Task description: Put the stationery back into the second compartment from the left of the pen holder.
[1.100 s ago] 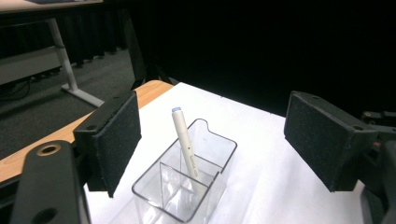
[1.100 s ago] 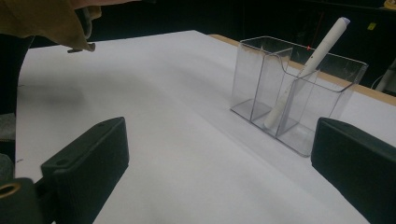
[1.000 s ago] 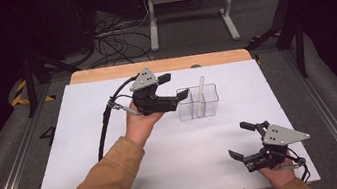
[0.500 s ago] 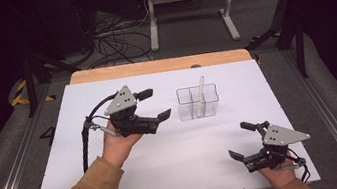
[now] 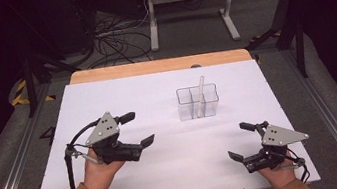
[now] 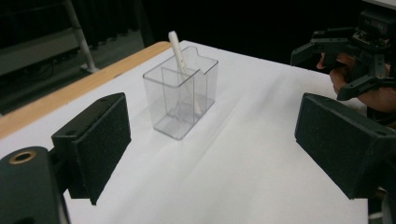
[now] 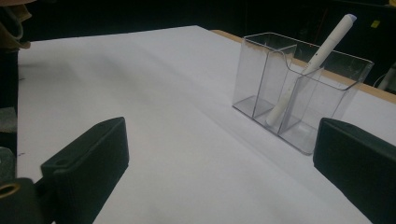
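Note:
A clear plastic holder [image 5: 198, 102] with several compartments stands on the white table [image 5: 157, 101], right of centre. A white pen [image 5: 200, 94] leans upright inside it, also seen as the pen [image 6: 183, 65] and the pen [image 7: 308, 70]. My left gripper [image 5: 138, 128] hovers open at the table's left, well apart from the holder [image 6: 180, 98], with nothing between its jaws. My right gripper [image 5: 242, 140] rests open near the front right edge, aimed toward the holder [image 7: 299, 88]. The right gripper [image 6: 348, 56] appears far off in the left gripper view.
A wooden strip [image 5: 157, 66] borders the table's far edge. Beyond it stand a metal frame [image 5: 188, 0] and loose cables [image 5: 112, 37] on the dark floor. Metal rails run along both table sides.
My left gripper has drawn back from the holder, moving left and toward the table's front, still open. The right gripper has stayed put.

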Available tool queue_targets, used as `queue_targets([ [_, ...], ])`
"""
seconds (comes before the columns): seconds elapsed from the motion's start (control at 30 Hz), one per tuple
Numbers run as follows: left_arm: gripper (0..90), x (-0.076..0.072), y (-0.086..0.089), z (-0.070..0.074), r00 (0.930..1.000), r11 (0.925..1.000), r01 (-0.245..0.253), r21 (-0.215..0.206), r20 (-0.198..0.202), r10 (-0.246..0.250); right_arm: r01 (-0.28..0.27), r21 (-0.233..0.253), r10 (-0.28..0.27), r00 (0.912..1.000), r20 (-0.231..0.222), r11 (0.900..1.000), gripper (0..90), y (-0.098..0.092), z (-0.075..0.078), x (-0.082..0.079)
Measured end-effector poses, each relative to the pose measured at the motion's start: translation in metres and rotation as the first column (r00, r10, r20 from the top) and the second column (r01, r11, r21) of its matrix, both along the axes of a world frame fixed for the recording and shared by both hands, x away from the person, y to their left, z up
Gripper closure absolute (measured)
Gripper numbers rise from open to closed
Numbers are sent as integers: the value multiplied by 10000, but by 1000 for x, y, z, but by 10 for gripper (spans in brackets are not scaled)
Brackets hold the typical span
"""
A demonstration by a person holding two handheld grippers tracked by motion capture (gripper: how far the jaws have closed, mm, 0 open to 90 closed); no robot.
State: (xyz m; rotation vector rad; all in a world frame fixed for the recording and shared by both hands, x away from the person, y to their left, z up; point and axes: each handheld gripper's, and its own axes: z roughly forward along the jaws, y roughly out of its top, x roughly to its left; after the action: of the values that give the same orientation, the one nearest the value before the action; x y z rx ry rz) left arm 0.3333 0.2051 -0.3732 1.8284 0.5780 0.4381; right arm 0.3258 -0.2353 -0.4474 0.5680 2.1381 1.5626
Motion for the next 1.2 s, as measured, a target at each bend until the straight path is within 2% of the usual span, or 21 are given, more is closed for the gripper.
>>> queue_targets([
  [0.1,119,-6,7,-8,9998,9999,-38,-165,-173,35,38,-27,-38,10000,-49,10000,37,0,-1,1],
  [0.23,118,-14,14,-19,9997,9994,-199,286,-99,202,51,-22,-51,10000,-66,10000,36,0,-1,1],
  [0.37,117,-18,23,-30,9996,9992,-261,297,-123,265,45,-54,-46,10000,-85,10000,36,1,-1,1],
  [0.53,104,-21,31,-45,9993,9980,-354,530,-107,360,51,-55,-52,9999,-97,10000,36,1,-1,1],
  [0.63,98,-24,35,-53,9992,9987,-311,412,-244,321,55,-61,-56,9999,-122,10000,36,1,-2,1],
  [0.8,95,-26,45,-68,9976,9992,-338,-228,-609,323,56,-59,-57,9999,-138,10000,35,1,-2,1],
  [0.9,95,-27,53,-77,9969,9977,-459,-508,-657,425,48,-59,-49,9999,-136,10000,34,1,-2,1],
  [0.97,95,-29,56,-82,9973,9977,-596,-317,-456,582,51,-68,-52,9999,-138,10000,34,1,-2,1],
  [1.03,96,-31,58,-88,9974,9980,-595,-217,-423,585,47,-77,-48,9999,-136,10000,34,1,-2,1],
  [1.13,96,-32,61,-96,9950,9972,-653,-355,-774,624,57,-64,-58,9999,-161,10000,34,1,-3,1],
  [1.2,96,-33,62,-99,9932,9951,-726,-664,-962,661,51,-78,-52,9998,-177,10000,34,1,-3,2],
])
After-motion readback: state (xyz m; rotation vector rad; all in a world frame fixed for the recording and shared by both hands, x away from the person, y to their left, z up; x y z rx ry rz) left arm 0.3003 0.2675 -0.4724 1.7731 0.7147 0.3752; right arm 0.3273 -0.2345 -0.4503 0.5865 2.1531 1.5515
